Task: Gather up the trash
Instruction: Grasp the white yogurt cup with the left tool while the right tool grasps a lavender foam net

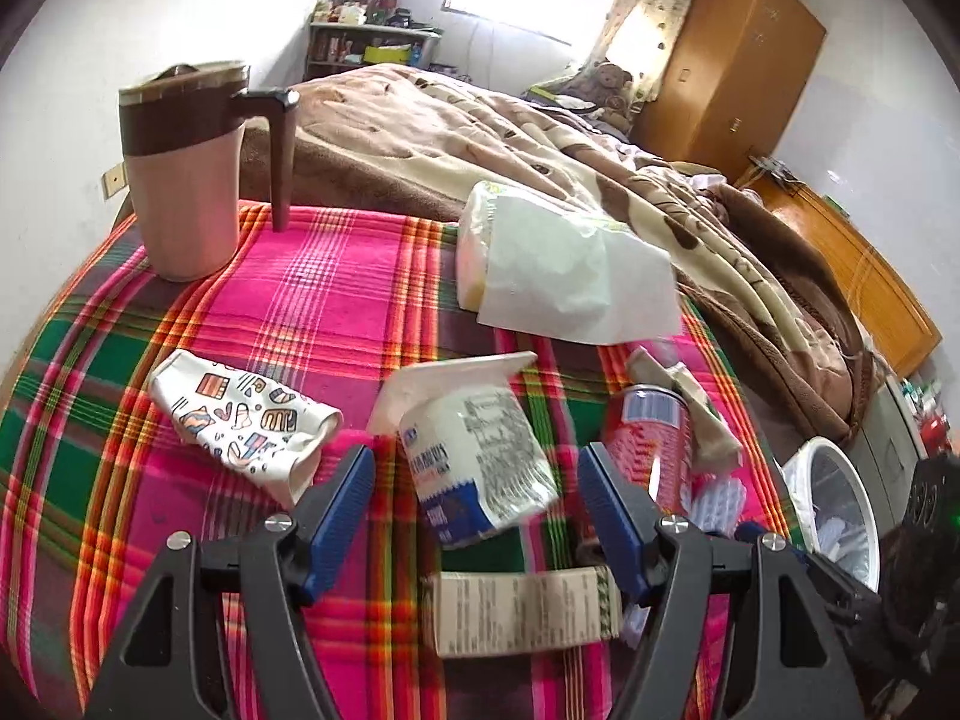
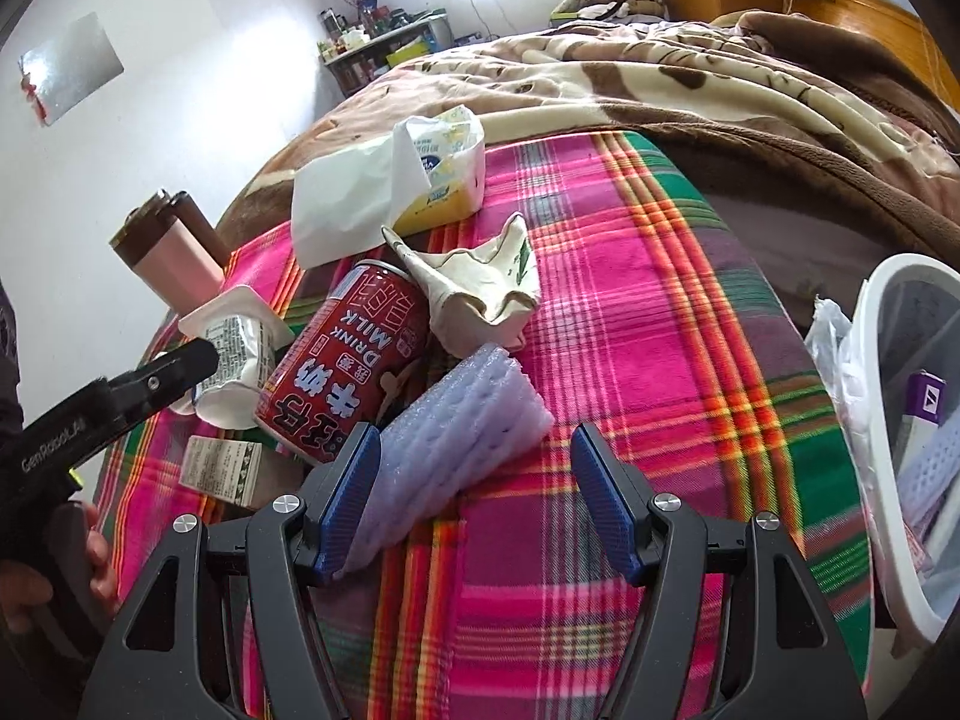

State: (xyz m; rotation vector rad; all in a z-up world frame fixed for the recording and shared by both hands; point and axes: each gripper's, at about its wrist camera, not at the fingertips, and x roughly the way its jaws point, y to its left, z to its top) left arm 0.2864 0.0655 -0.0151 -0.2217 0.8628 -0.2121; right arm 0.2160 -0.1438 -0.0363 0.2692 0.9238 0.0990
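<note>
Left wrist view: left tool (image 1: 477,495) open over the plaid cloth (image 1: 336,300), its blue pads either side of a tipped yogurt cup (image 1: 474,456) without pressing it.
Near the cup: patterned crumpled paper cup (image 1: 240,420) to its left, red milk can (image 1: 651,438) to its right, small printed carton (image 1: 522,612) below.
Back of cloth: pink lidded jug (image 1: 186,174) upright; tissue pack (image 1: 540,264) by the blanket (image 1: 540,138).
Right wrist view: right tool (image 2: 474,501) open, holding nothing; lavender foam piece (image 2: 456,438) touching its left pad only.
Bin: white trash bin (image 2: 882,360) at the right edge, already holding some packaging.
</note>
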